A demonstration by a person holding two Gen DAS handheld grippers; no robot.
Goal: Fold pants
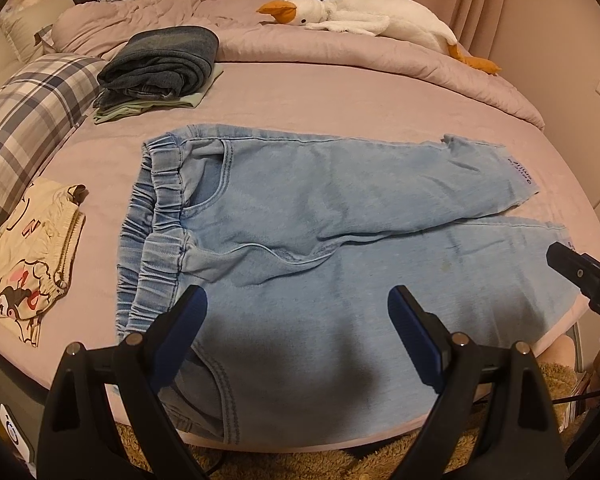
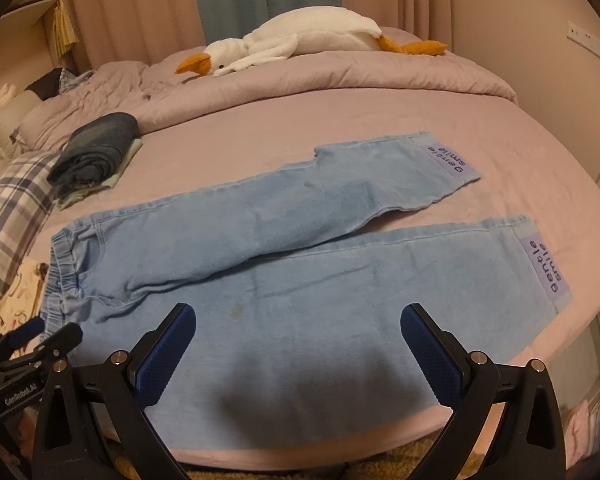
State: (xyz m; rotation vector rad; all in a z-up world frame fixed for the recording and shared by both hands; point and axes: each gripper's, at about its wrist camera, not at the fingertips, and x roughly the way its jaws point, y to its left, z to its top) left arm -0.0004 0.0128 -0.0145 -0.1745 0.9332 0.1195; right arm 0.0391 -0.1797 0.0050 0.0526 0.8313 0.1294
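Note:
Light blue denim pants (image 1: pixel 300 216) lie flat across the pink bed, elastic waistband (image 1: pixel 156 220) at the left, both legs stretched to the right and slightly apart. In the right wrist view the pants (image 2: pixel 284 248) show purple "gentle smile" labels (image 2: pixel 450 160) at the cuffs. My left gripper (image 1: pixel 296 312) hovers open above the hip area near the bed's front edge, nothing between its blue pads. My right gripper (image 2: pixel 298 326) stands open over the near leg, also holding nothing. The right gripper's tip (image 1: pixel 568 264) shows at the right of the left wrist view.
A stack of folded dark jeans (image 1: pixel 160 64) rests at the back left, beside a plaid pillow (image 1: pixel 32 120). A cream cartoon-print garment (image 1: pixel 28 256) lies at the left. A white plush goose (image 1: pixel 364 12) sits on the bunched duvet at the back. Brown rug below the bed edge.

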